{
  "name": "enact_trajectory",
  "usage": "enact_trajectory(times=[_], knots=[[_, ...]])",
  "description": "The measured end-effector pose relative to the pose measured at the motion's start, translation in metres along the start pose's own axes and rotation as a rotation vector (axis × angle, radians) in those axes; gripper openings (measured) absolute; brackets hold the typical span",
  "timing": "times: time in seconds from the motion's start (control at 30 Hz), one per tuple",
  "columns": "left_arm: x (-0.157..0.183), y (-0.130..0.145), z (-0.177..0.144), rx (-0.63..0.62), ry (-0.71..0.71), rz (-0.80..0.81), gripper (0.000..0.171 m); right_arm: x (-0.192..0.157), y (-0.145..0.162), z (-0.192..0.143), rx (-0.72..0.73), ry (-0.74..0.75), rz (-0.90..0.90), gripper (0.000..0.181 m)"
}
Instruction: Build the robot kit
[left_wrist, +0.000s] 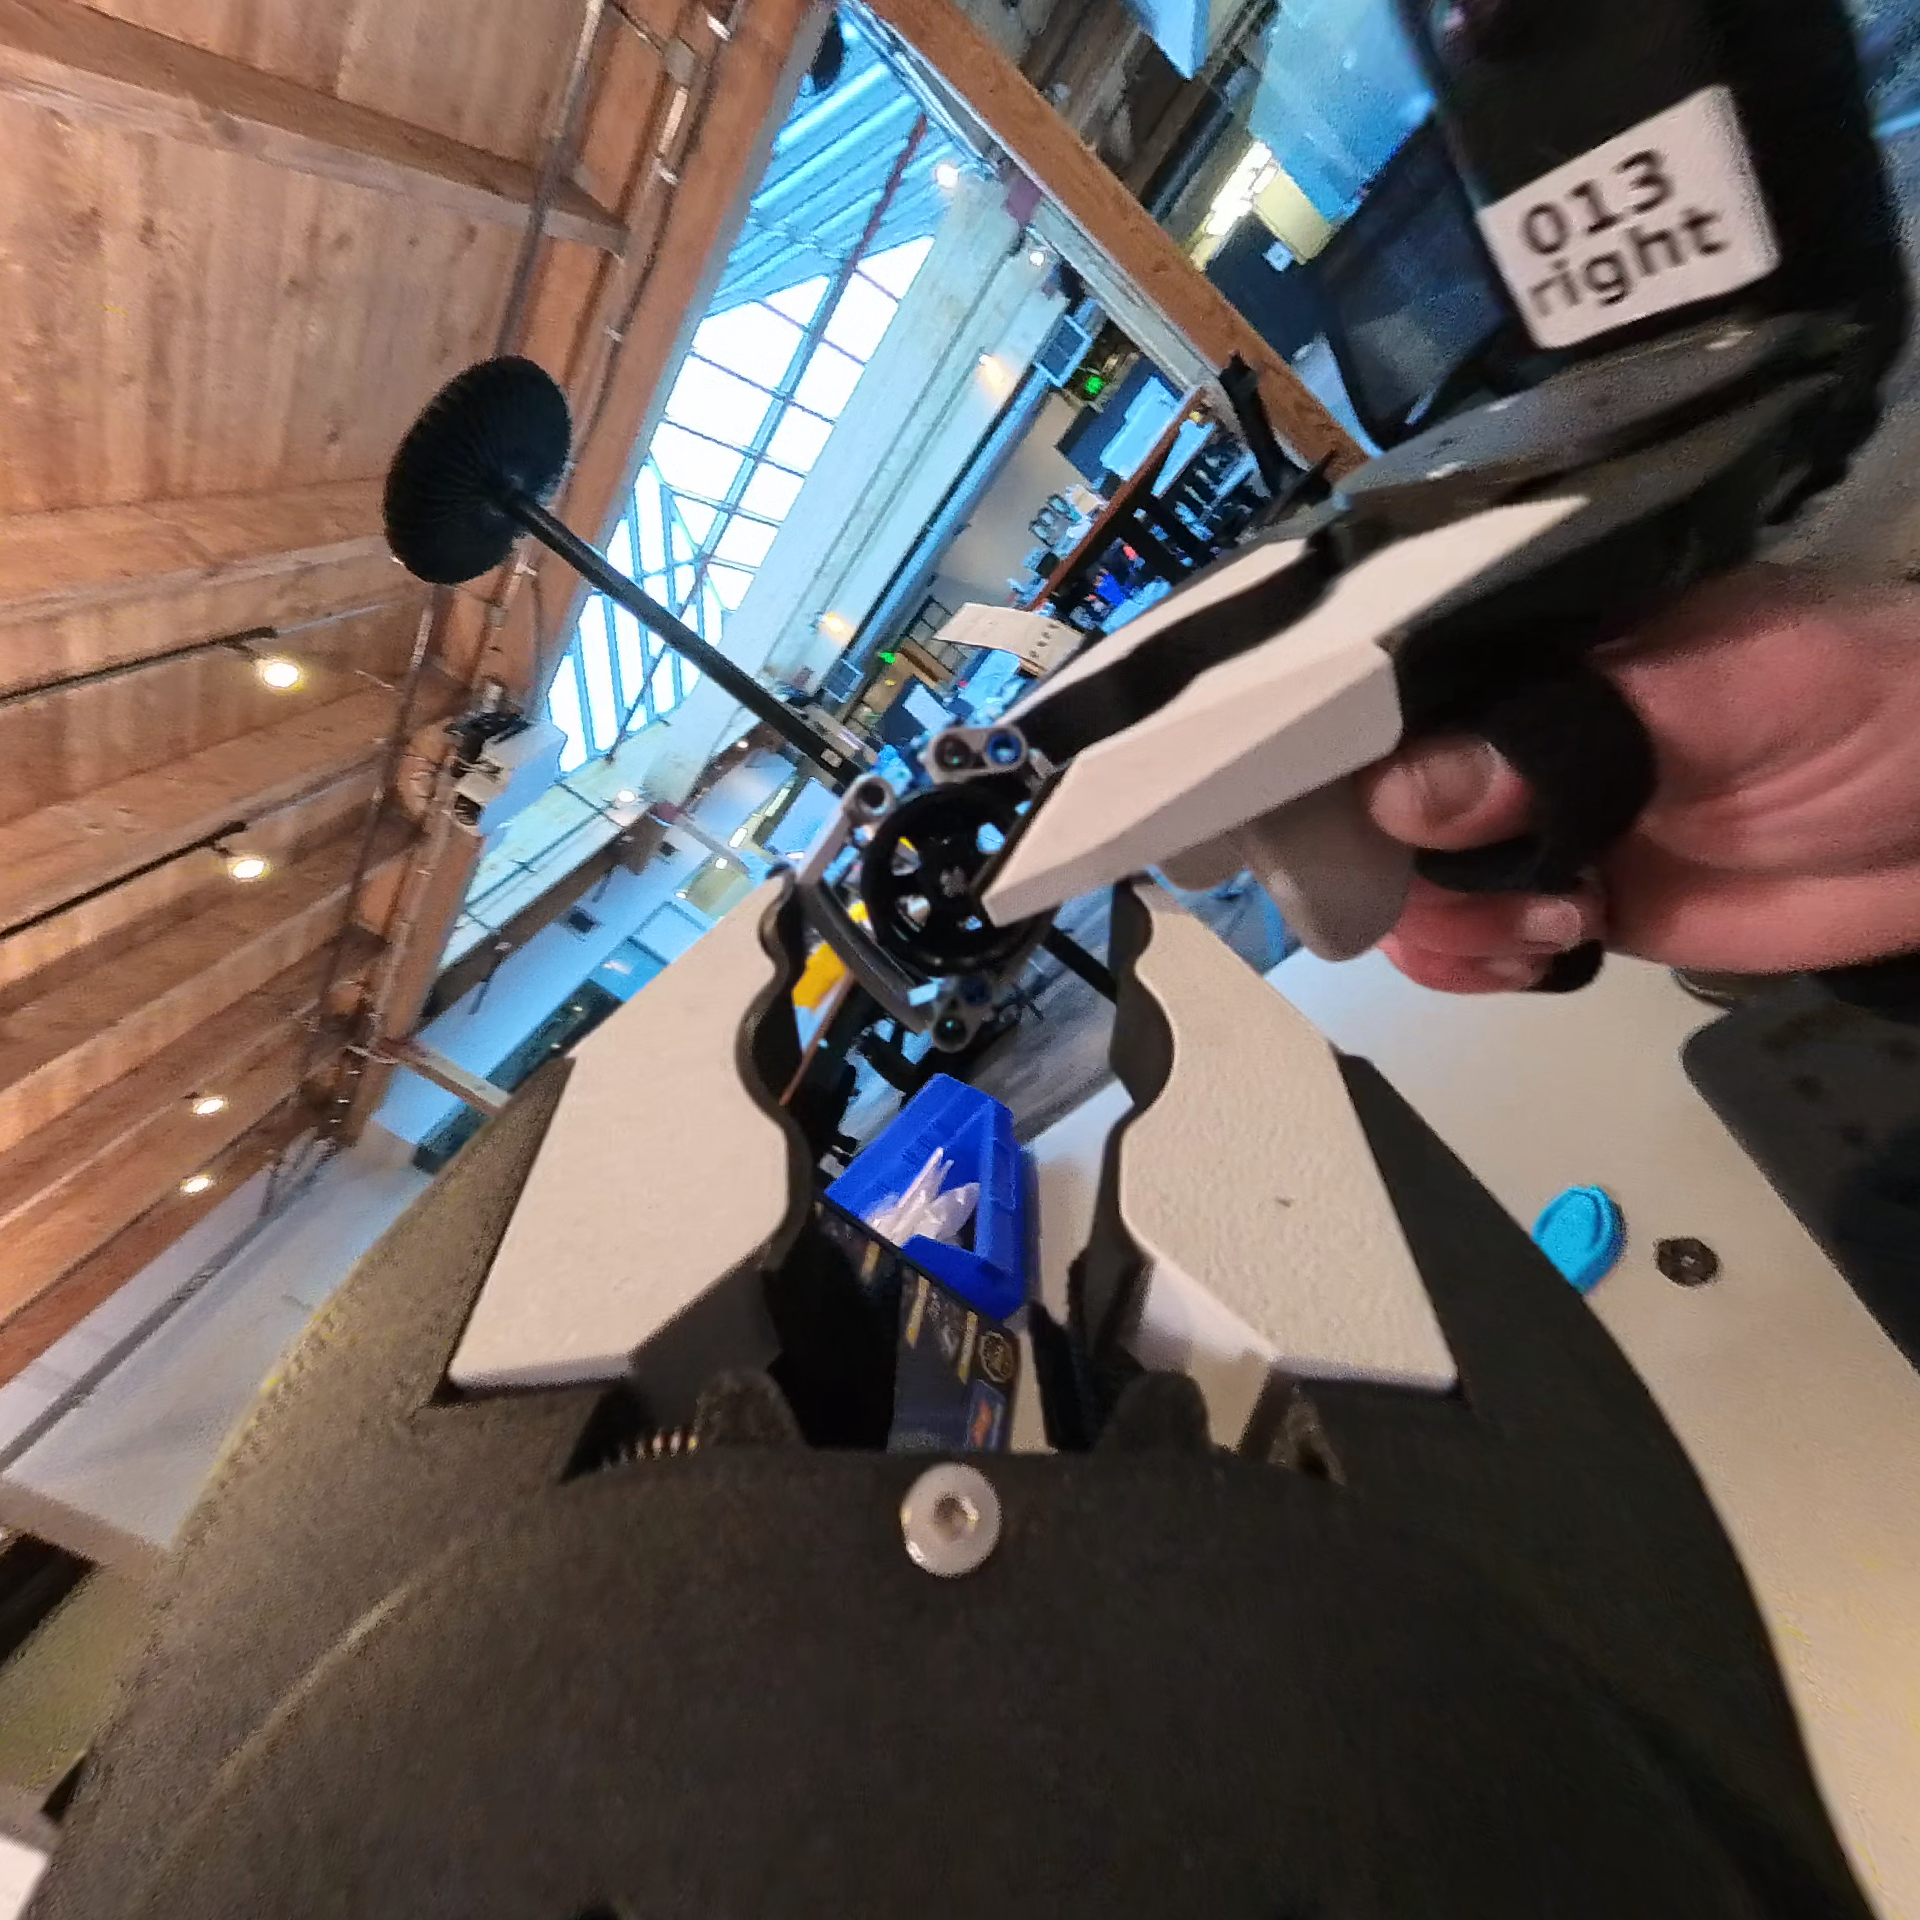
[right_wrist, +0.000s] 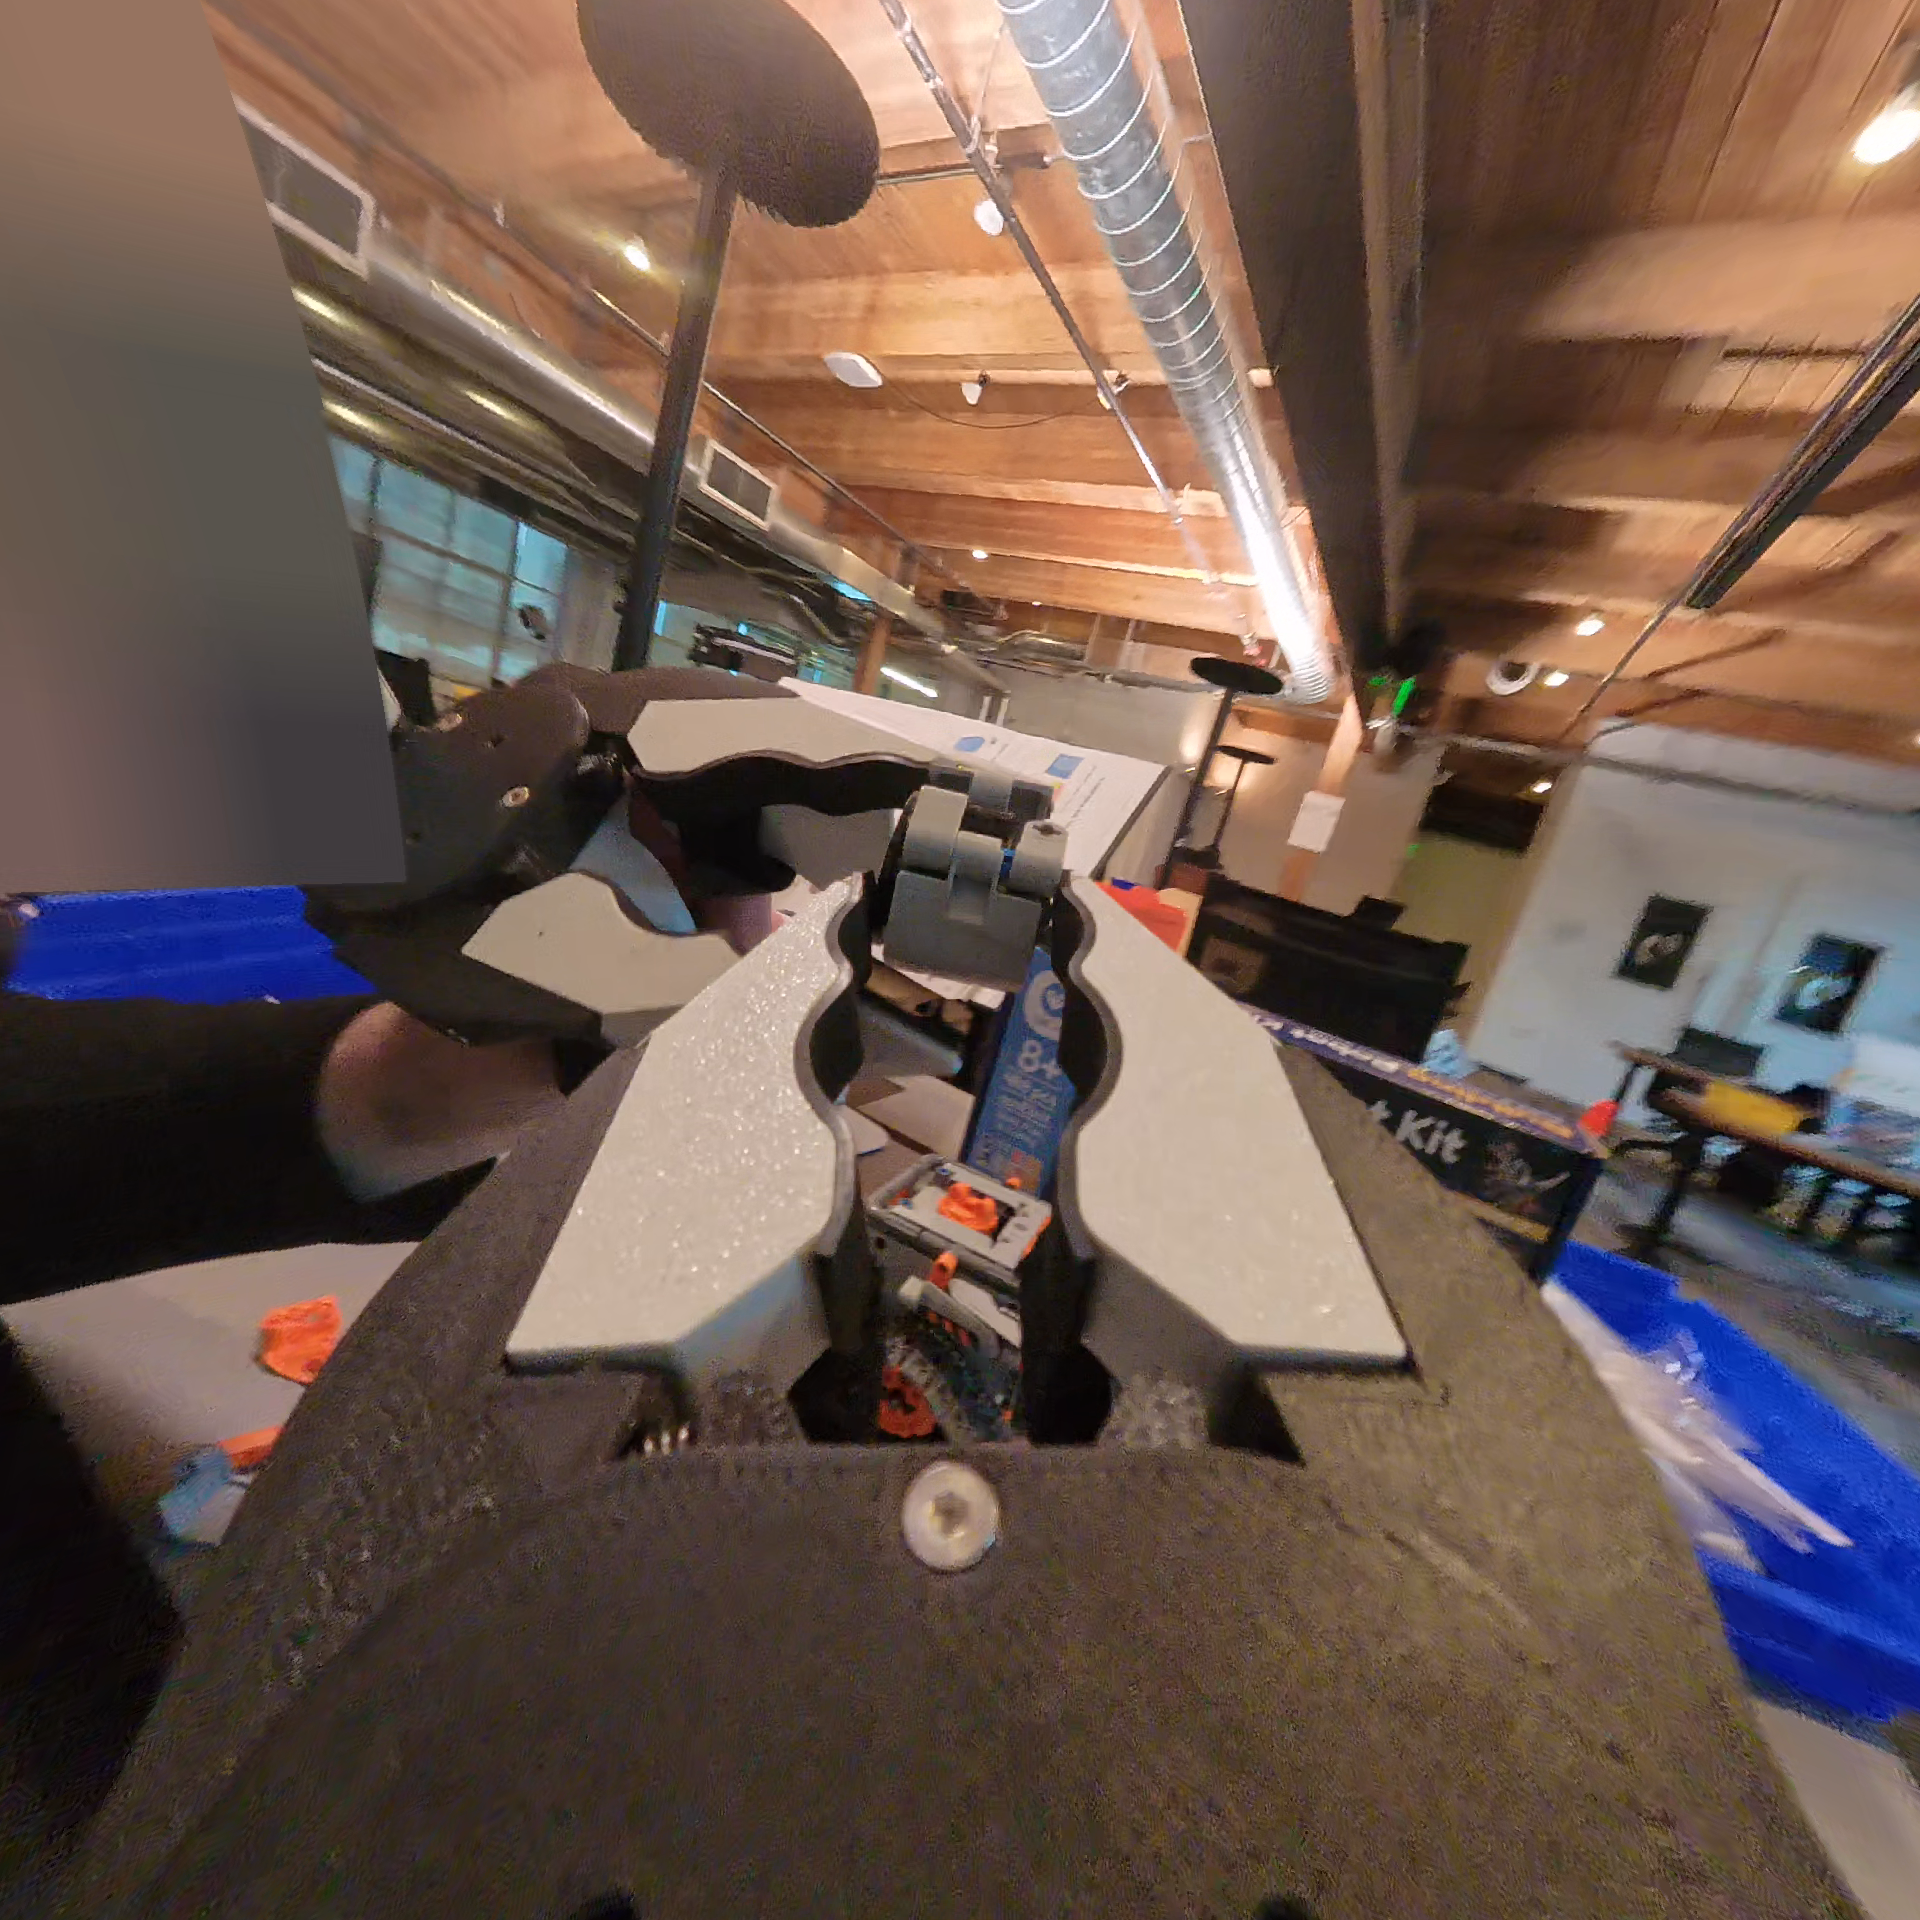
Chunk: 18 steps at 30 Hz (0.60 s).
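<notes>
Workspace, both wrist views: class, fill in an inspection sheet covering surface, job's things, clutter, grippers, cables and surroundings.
Surface: white table, loose parts on it.
Job's things: grey brick assembly with a black wheel, held in the air.
Clutter: blue bin of white parts, blue cap, orange pieces, upright printed box.
Grippers: right gripper shut on the assembly; left gripper flanks it, clamping unclear.
Cables: nothing seen.
Surroundings: wooden ceiling, silver duct, windows.

Grey brick-built assembly (left_wrist: 925, 894) with black wheel, held aloft above the blue bin (left_wrist: 961, 1195), gripped by both grippers' jaws.
</notes>
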<state>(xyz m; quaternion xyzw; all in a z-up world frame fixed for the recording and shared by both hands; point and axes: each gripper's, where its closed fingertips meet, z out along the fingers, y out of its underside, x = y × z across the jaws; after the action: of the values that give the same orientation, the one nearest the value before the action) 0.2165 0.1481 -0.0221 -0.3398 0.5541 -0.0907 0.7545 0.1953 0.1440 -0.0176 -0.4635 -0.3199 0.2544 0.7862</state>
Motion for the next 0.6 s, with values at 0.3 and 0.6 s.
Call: enact_trajectory(times=[0.3,0.6], knots=[[-0.007,-0.012,-0.008,0.025,-0.056,0.075,0.047,-0.012,-0.012,0.003,0.009,0.067,-0.124,0.033],[-0.007,-0.02,-0.012,0.01,-0.078,0.209,0.044,-0.018,-0.016,0.003,-0.001,0.033,-0.116,0.033]])
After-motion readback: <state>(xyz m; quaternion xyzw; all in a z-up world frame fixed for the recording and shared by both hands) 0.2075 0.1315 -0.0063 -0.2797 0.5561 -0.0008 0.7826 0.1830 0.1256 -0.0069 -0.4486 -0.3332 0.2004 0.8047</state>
